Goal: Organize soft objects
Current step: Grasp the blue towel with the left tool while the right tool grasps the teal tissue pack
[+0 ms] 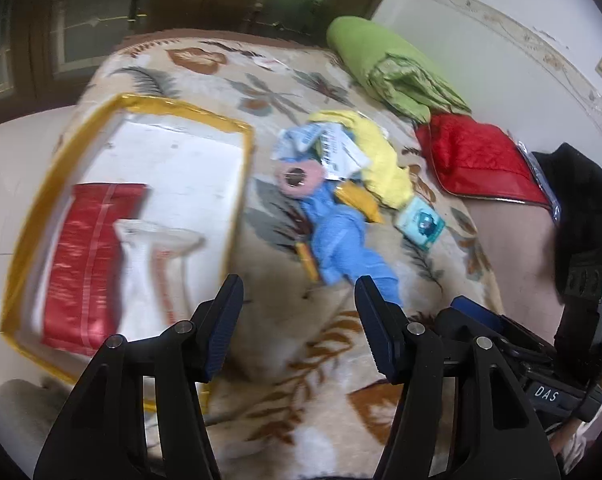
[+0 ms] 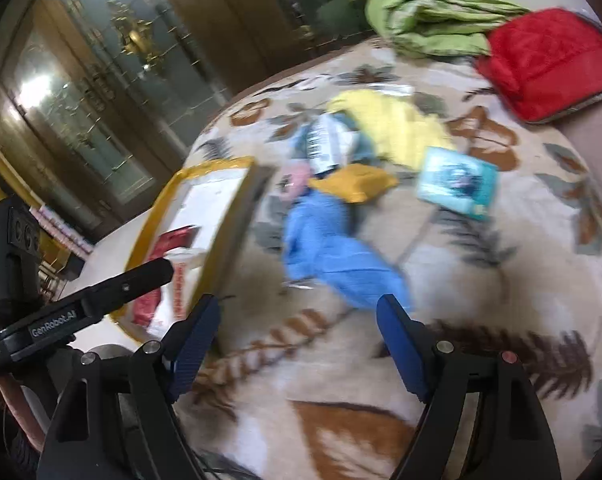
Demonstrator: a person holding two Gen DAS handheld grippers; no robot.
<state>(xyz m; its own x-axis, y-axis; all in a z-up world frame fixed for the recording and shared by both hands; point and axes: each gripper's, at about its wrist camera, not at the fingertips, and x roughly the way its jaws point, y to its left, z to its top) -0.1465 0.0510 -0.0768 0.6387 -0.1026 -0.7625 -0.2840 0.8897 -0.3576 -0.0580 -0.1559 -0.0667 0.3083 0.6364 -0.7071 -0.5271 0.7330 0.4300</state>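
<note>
Two legible labels (DAS, GenRobot.AI); left gripper (image 1: 299,300) and right gripper (image 2: 299,320) gape empty.

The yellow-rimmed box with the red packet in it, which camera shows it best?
The left wrist view. There the yellow-rimmed box shows its whole opening, with the red packet and a white item inside. In the right wrist view the box appears edge-on and blurred, partly hidden behind the other gripper's finger.

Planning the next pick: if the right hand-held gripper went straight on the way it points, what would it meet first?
Probably the blue cloth: it lies straight ahead of the open right hand-held gripper on the leaf-patterned blanket. Blur leaves depth unclear.
</note>
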